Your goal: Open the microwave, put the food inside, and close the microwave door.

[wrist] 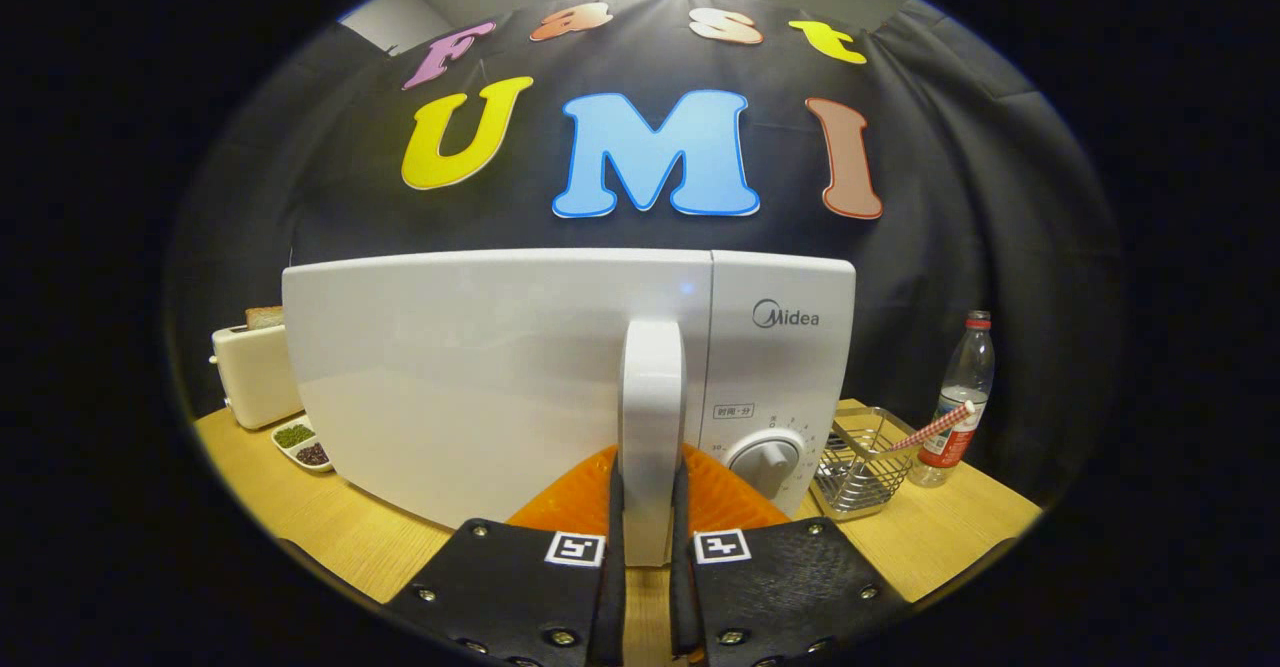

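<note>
Nearest of all, the gripper has its two fingers clamped on the lower part of the upright door handle of the microwave, one finger on either side. That microwave stands on the wooden surface with its door closed. Left of the microwave sit a toaster and a small two-part dish. Right of it are a wire basket and a plastic bottle.

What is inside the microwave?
Cannot tell: the microwave door is closed and solid white, hiding the inside. The hand-held gripper is clamped on its door handle.
</note>
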Tool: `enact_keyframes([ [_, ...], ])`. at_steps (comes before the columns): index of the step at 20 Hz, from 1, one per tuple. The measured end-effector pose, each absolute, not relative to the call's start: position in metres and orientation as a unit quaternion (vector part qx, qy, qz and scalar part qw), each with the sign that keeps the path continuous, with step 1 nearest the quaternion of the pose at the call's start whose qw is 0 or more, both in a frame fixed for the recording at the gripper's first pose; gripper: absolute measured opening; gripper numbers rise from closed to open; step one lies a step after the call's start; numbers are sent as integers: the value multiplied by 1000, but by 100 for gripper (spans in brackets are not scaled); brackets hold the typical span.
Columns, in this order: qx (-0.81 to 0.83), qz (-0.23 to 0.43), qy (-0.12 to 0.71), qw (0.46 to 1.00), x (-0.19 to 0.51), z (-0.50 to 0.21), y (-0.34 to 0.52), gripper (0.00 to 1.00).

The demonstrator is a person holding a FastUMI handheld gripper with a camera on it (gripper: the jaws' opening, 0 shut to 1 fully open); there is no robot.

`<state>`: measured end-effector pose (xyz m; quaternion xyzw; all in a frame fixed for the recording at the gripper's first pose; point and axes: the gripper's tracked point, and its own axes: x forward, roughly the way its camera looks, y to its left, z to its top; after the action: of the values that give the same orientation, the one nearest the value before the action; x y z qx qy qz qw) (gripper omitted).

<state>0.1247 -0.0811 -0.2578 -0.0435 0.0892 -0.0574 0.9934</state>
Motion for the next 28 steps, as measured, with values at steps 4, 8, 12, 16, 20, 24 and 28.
enact_keyframes([
  [4, -26, -37, 97, 994, 124, -257, -80, 12],
  [8, 8, -15, 113, 993, 120, -259, -78, 12],
  [12, -31, -38, 88, 995, 104, -257, -74, 9],
  [16, -28, 2, 116, 993, 67, -259, -57, 9],
  [20, -39, 56, 128, 989, 18, -258, -25, 9],
  [24, -40, 104, 134, 985, -20, -261, 10, 9],
  [28, -23, 136, 141, 980, -47, -263, 44, 8],
])
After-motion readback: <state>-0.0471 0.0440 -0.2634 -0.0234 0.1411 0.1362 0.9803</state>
